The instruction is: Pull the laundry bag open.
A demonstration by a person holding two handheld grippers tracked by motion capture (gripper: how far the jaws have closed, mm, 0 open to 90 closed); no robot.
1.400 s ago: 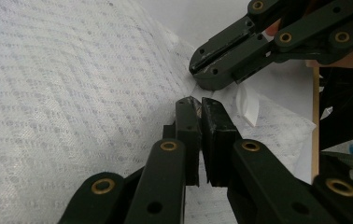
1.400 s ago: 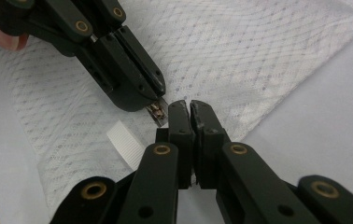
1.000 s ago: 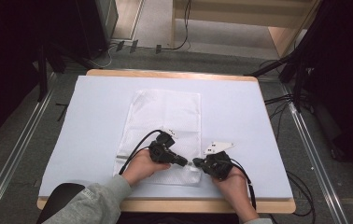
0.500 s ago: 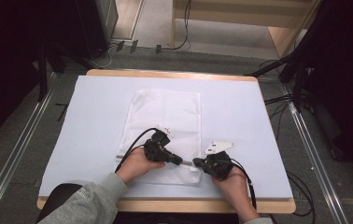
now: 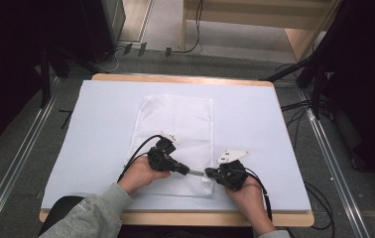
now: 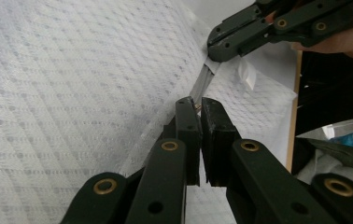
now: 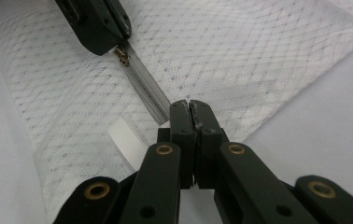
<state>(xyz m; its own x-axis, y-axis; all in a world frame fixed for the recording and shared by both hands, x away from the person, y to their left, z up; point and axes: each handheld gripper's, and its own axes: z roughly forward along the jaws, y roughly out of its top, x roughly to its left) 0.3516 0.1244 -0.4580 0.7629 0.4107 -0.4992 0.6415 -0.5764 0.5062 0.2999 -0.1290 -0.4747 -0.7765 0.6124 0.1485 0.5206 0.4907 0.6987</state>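
A white mesh bag [image 5: 175, 124] lies flat on the white table cover [image 5: 255, 119], its zipper [image 5: 198, 173] running along the near edge. My left gripper [image 5: 188, 171] is shut on the brass zipper pull [image 7: 122, 57]; its jaws [image 6: 198, 109] are closed over the zipper tape [image 6: 203, 83]. A short way to the right, my right gripper [image 5: 209, 173] is shut on the zipper's end at the bag's corner, jaws pressed together [image 7: 188, 108]. A bare grey stretch of zipper [image 7: 147, 87] spans the two grippers. A white ribbon tab [image 7: 125, 140] sticks out beside the right jaws.
The wooden table edge [image 5: 175, 217] runs just behind both hands. Black cables trail from each gripper, one looping left [image 5: 136, 153] over the bag. Open white cover lies left, right and beyond the bag. Floor rails [image 5: 22, 158] flank the table.
My left gripper has slid left along the zipper, away from the right gripper, and a short gap of zipper now shows between them. The right gripper has stayed put.
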